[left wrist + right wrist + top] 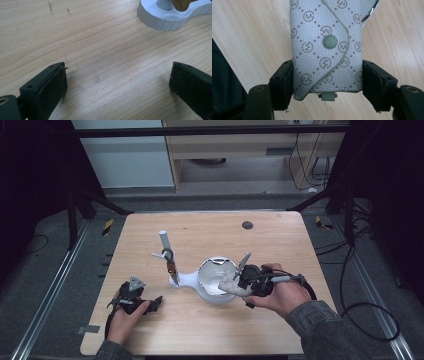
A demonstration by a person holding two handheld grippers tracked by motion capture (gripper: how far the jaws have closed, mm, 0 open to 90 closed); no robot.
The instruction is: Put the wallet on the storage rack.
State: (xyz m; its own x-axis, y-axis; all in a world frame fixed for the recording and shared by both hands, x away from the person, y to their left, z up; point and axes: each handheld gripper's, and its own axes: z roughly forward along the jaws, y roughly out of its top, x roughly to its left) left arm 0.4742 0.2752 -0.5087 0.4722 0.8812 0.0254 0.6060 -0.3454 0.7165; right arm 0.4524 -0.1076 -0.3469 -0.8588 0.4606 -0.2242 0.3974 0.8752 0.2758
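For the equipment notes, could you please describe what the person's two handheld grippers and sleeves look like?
Both are black two-jaw tools. The left gripper carries a grey three-cornered plate on top, and its jaws are blocky with flat, dark, slightly worn pads. The right gripper has the same black blocky jaws with screw holes, and a black cable trails from it in a loop off the table. The person's sleeves are dark grey.

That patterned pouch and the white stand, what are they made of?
The pouch looks like coated fabric or faux leather: woven texture, printed monogram, stitched flap, matte snap. The stand seems matte white plastic with a ribbed edge, though that is uncertain.
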